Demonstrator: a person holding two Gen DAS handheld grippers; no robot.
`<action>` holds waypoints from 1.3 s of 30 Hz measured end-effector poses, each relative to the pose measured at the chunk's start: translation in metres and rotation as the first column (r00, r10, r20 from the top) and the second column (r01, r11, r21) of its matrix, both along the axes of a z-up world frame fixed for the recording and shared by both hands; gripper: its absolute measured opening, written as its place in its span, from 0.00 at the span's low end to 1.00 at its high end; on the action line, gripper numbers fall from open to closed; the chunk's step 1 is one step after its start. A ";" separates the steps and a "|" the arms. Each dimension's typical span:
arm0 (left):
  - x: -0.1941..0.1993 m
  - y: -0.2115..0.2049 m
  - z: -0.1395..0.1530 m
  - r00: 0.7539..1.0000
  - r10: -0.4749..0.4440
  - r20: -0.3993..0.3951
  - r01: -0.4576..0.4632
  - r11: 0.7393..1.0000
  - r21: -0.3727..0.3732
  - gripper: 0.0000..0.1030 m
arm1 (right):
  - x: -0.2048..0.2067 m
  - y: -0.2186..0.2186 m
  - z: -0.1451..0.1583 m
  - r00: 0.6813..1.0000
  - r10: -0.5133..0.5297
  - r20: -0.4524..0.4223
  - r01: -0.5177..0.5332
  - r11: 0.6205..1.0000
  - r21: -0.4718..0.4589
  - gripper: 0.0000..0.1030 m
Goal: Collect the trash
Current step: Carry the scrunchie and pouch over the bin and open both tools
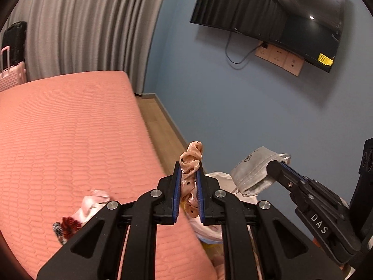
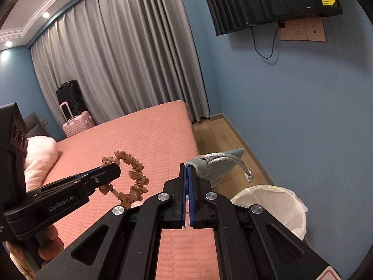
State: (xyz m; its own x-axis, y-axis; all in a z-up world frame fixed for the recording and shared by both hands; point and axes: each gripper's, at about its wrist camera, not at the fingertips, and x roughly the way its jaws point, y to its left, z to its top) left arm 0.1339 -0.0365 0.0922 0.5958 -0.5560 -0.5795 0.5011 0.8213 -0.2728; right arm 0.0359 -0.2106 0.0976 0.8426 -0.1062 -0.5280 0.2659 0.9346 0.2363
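My left gripper (image 1: 188,171) is shut on a peach scrunchie with dark dots (image 1: 193,155), which sticks out above the blue pads. From the right wrist view the scrunchie (image 2: 136,178) hangs as a loop from the left gripper (image 2: 113,170) over the bed. My right gripper (image 2: 187,170) is shut on a grey drawstring pouch (image 2: 218,165); its cord dangles to the right. In the left wrist view the pouch (image 1: 250,171) hangs from the right gripper (image 1: 276,164). A bin with a white liner (image 2: 279,200) stands on the floor below the pouch, beside the bed.
The pink quilted bed (image 1: 70,140) fills the left. On it lie a pale cloth (image 1: 93,200) and a red-patterned item (image 1: 67,227). A pink pillow (image 2: 39,156) is at the left. Two suitcases (image 2: 74,114) stand by grey curtains. A television (image 1: 268,16) hangs on the blue wall.
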 end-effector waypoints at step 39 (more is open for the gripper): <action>0.005 -0.135 -0.040 0.987 -0.112 -0.114 0.124 0.987 0.101 0.42 | -0.020 -0.096 -0.061 0.981 -0.156 -0.116 0.163 0.985 0.055 0.09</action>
